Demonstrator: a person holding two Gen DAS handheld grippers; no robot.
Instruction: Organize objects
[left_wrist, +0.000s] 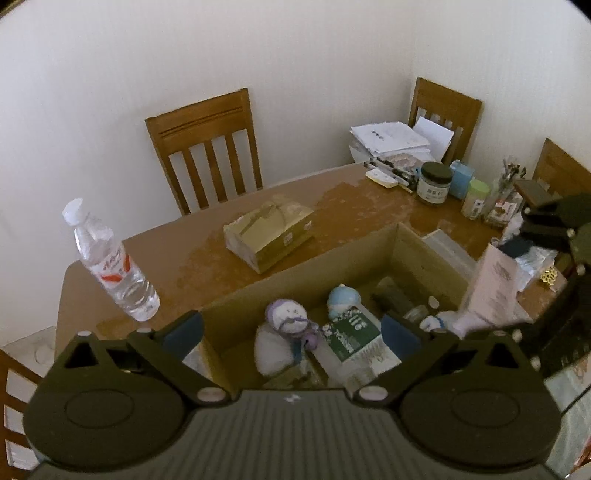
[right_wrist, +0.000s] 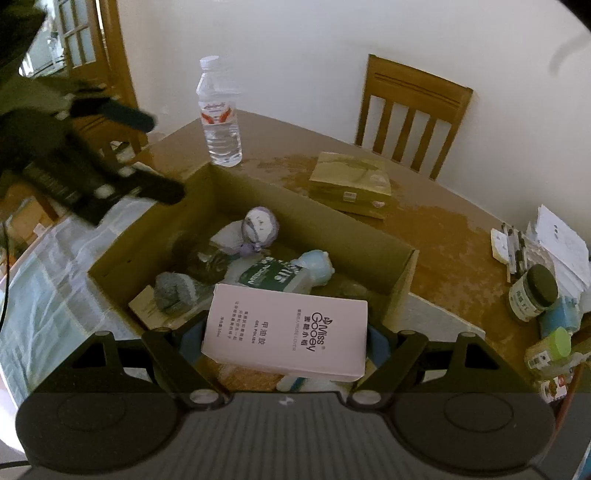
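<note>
An open cardboard box (left_wrist: 295, 280) (right_wrist: 332, 229) sits on the wooden table. Inside lie a purple-capped snowman doll (left_wrist: 288, 317) (right_wrist: 260, 225), a blue-capped doll (left_wrist: 341, 299) (right_wrist: 314, 267) and a green and white packet (left_wrist: 351, 332) (right_wrist: 273, 277). My left gripper (left_wrist: 291, 332) (right_wrist: 155, 155) hangs open over the box's near left part, its pads touching nothing. My right gripper (right_wrist: 284, 343) is shut on a pink gel polish carton (right_wrist: 286, 332) (left_wrist: 491, 288), held over the box's near right corner.
A water bottle (left_wrist: 110, 266) (right_wrist: 219, 118) stands left of the box. A tan tissue box (left_wrist: 269, 232) (right_wrist: 351, 184) lies behind it. Jars (left_wrist: 436, 182), pens and a paper stack (left_wrist: 391, 140) crowd the far right. Wooden chairs (left_wrist: 207, 147) ring the table.
</note>
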